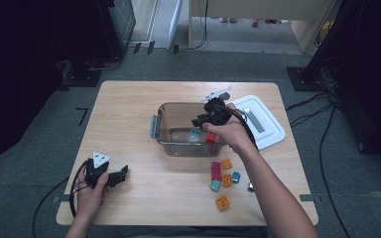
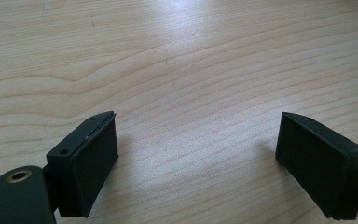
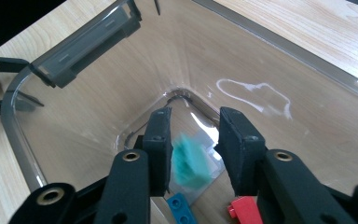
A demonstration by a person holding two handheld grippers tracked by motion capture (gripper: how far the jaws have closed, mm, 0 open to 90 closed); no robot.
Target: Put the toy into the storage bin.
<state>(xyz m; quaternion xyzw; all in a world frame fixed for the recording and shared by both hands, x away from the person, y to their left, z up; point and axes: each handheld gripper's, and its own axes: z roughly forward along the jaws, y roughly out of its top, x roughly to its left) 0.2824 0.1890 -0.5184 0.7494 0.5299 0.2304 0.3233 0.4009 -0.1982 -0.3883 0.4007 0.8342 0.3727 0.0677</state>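
My right gripper (image 1: 198, 121) hangs over the clear plastic container (image 1: 161, 124) at mid table, pointing down into it. In the right gripper view its jaws (image 3: 198, 121) stand apart with a blurred teal brick (image 3: 189, 161) in the gap, close to the left pad and clear of the right one. A blue brick (image 3: 181, 205) and a red brick (image 3: 244, 207) lie on the container floor below. In the high view the teal brick (image 1: 195, 133) and red brick (image 1: 211, 138) show inside the container. My left gripper (image 1: 124, 171) rests open near the table's front left, over bare wood (image 2: 196, 140).
A white lid (image 1: 265, 121) lies right of the container. Several loose bricks, red, orange and teal (image 1: 223, 173), sit in front of the container, with one orange brick (image 1: 222, 203) near the front edge. The container's grey latch (image 3: 88, 42) sticks out at its far end.
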